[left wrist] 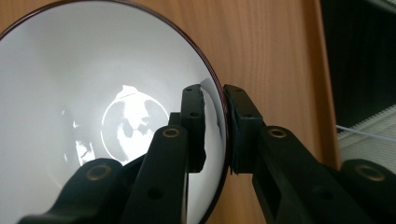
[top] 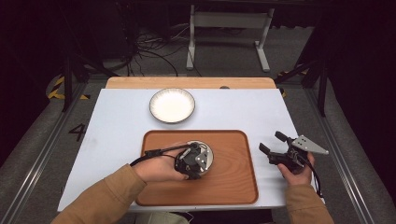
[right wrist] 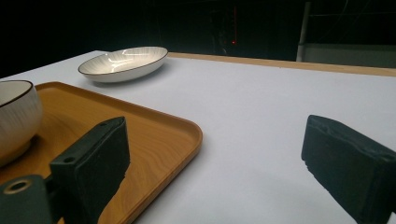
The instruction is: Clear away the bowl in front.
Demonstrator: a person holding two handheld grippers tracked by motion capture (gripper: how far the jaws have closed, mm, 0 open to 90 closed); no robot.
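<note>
From above, at lower centre of the frame, the left claw (top: 192, 163) covered most of a white bowl (top: 208, 154) on the wooden tray (top: 233, 186), the person's left hand (top: 159, 169) behind it. The right claw (top: 271, 145) hovered over the white surface (top: 116, 121) at lower right, jaws apart. A shallow dish (top: 172, 105) lay beyond the tray.

Along the left claw (left wrist: 215, 126), the jaws pinched the bowl (left wrist: 70, 93) rim, one inside, one outside; the bowl's lower edge was cut off.

Along the right claw (right wrist: 215, 163), the jaws stood wide and empty, with the bowl (right wrist: 16, 116) cropped at left.
</note>
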